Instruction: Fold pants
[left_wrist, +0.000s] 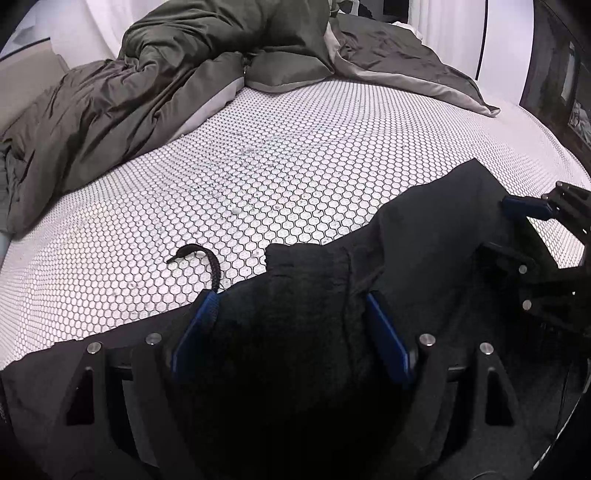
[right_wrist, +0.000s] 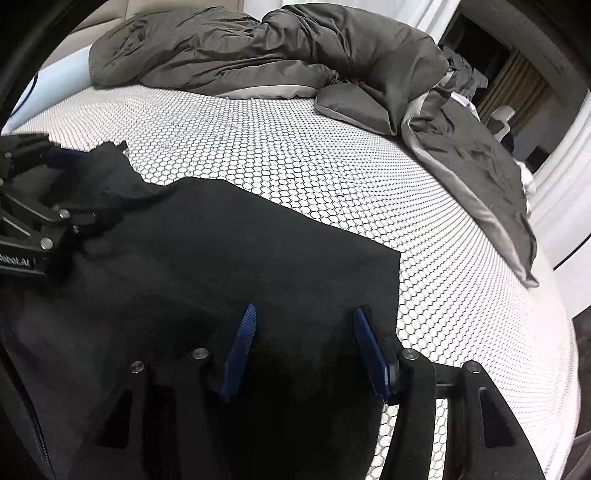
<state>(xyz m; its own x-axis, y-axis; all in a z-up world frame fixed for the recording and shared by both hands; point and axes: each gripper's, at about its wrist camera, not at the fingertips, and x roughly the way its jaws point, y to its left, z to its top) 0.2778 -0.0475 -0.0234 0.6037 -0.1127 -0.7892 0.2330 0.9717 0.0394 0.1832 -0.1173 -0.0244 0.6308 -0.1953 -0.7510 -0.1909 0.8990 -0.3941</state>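
Observation:
Black pants (left_wrist: 424, 229) lie on a bed with a white honeycomb-patterned cover (left_wrist: 258, 166). A black drawstring (left_wrist: 207, 258) curls out from the waistband onto the cover. My left gripper (left_wrist: 290, 297) stands open, its blue pads either side of the bunched waistband. In the right wrist view the same pants (right_wrist: 221, 240) spread flat, and my right gripper (right_wrist: 304, 310) is open above the cloth near its right edge. Each gripper shows in the other's view: the left gripper (right_wrist: 79, 184) at the pants' far left, the right gripper (left_wrist: 495, 225) at the far right.
A rumpled dark grey duvet (left_wrist: 147, 74) and a matching pillow (left_wrist: 288, 70) are heaped along the far side of the bed (right_wrist: 332, 166). The duvet (right_wrist: 258, 48) also trails down the right side. White curtains and a dark doorway (right_wrist: 498, 74) stand behind.

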